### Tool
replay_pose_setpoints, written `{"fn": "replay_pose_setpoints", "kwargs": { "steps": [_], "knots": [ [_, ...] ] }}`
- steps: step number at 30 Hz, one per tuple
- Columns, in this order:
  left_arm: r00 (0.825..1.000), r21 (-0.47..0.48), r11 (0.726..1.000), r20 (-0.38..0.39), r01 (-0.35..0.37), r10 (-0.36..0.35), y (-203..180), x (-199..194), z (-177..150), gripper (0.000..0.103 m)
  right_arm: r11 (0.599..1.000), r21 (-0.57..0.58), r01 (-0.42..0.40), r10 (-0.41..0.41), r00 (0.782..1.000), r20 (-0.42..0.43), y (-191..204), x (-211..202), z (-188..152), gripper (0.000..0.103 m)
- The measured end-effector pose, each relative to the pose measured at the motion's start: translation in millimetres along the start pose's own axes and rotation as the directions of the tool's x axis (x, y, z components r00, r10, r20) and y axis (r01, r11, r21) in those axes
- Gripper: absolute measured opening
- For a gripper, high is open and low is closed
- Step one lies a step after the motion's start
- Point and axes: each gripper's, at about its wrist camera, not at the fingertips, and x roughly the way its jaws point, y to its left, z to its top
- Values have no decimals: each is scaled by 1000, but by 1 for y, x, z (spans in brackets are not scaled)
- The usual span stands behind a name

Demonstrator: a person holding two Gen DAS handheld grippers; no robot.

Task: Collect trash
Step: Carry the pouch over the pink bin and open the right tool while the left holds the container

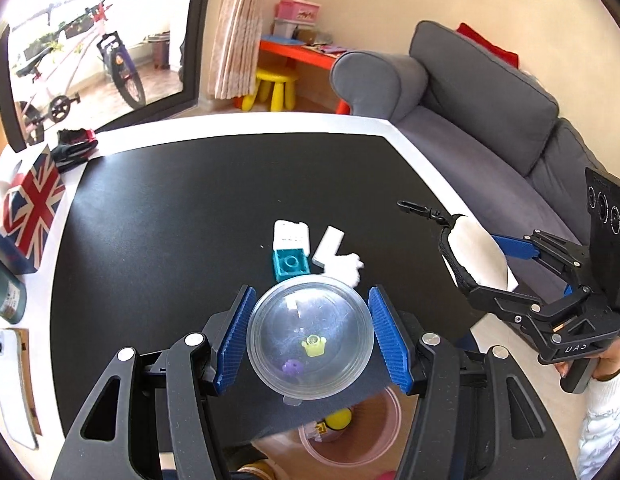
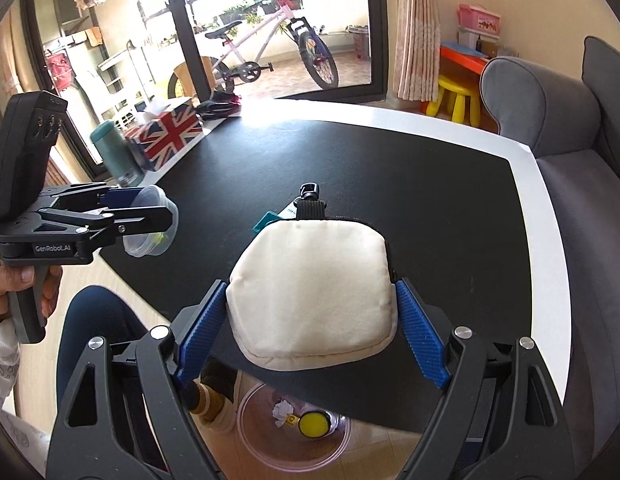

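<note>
Clear cup point(image 1: 310, 340), cream pouch point(image 2: 312, 292), both gripped

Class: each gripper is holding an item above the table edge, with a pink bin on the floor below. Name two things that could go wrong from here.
1. The left gripper squeezes a smooth, round clear plastic cup; it might slip out and miss the pink bin.
2. The right gripper pinches a soft cream pouch only at its lower sides, so it could sag or slide free.
</note>
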Motion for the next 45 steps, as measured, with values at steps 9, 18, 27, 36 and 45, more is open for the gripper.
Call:
{"fn": "replay_pose_setpoints", "kwargs": {
  "steps": [9, 18, 27, 36, 45],
  "knots": [
    [999, 34, 999, -10, 35, -34, -23, -12, -39, 57, 1000, -21, -19, 19, 1000, 14, 17, -32, -39, 82],
    [998, 37, 998, -38, 60, -59, -37, -10, -74, 57, 999, -13, -39, 39, 999, -24, 23, -38, -79, 82],
    [993, 50, 995, -83, 89, -85, -50, 1, -104, 57, 998, 10, -65, 65, 994, -83, 25, -25, -118, 82],
    [988, 50, 992, -114, 113, -107, -57, 11, -124, 57, 995, 46, -89, 94, 987, -128, 22, -7, -147, 83],
    [986, 68, 990, -121, 121, -112, -64, 14, -124, 57, 994, 81, -70, 77, 993, -90, 12, -17, -142, 94]
  ]
}}
